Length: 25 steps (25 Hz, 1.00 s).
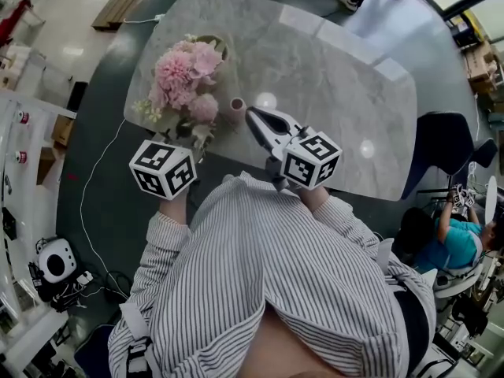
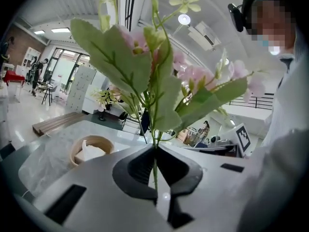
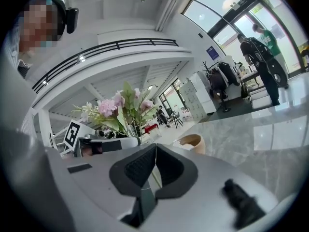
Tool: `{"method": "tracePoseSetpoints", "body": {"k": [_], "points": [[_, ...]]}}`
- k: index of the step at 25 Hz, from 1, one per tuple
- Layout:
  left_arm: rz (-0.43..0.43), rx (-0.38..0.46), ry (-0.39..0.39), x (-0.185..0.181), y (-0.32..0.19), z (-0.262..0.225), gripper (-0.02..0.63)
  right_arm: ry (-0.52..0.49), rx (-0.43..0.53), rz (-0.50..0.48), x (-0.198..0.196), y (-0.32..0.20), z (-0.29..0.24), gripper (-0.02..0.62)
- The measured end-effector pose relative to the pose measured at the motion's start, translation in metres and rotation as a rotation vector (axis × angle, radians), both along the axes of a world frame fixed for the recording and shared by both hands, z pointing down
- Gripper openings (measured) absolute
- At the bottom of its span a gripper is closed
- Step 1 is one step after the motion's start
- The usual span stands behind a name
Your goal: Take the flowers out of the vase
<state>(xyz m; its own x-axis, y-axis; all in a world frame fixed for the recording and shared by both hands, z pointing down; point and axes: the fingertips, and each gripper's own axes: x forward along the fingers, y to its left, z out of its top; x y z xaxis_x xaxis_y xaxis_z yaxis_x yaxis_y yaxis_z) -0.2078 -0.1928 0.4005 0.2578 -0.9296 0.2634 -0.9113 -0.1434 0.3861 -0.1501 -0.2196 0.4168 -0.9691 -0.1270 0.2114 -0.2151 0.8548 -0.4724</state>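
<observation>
The flowers (image 2: pixel 137 40) were clamped by the stem (image 2: pixel 155 178) in the left tongs (image 2: pixel 155 148), the right tongs (image 3: pixel 155 148) closed. They were best lifted gently, clear of the vase (image 1: pixel 237 109).

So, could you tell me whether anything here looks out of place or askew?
Only the flowers: the left claw is shut on a thin stem, so the bunch hangs tilted over the table beside the small pink vase, not in it. Nothing looks spilled or broken.

Left gripper (image 2: pixel 155 148), right gripper (image 3: pixel 155 148): jaws together.
</observation>
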Motion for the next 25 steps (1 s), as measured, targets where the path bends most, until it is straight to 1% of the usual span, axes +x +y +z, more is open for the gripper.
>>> {"method": "tracePoseSetpoints", "body": {"k": [4, 8, 11, 14, 20, 25], "points": [[-0.006, 0.027, 0.048, 0.005, 0.003, -0.005, 0.023, -0.003, -0.002, 0.008, 0.007, 0.003, 0.001, 0.017], [0.001, 0.054, 0.104, 0.014, 0.002, -0.008, 0.023, -0.040, 0.012, 0.041, 0.016, 0.002, -0.003, 0.015], [-0.005, 0.068, 0.133, 0.017, 0.005, -0.008, 0.023, -0.046, 0.022, 0.042, 0.019, 0.004, -0.005, 0.016], [-0.009, 0.068, 0.150, 0.016, 0.010, -0.005, 0.023, -0.050, 0.021, 0.049, 0.019, 0.005, -0.004, 0.015], [0.002, 0.092, 0.178, 0.020, 0.014, -0.004, 0.023, -0.050, 0.062, 0.086, 0.020, 0.001, -0.009, 0.015], [0.011, 0.084, 0.163, 0.024, 0.010, -0.002, 0.023, -0.040, 0.056, 0.080, 0.021, -0.002, -0.006, 0.015]]}}
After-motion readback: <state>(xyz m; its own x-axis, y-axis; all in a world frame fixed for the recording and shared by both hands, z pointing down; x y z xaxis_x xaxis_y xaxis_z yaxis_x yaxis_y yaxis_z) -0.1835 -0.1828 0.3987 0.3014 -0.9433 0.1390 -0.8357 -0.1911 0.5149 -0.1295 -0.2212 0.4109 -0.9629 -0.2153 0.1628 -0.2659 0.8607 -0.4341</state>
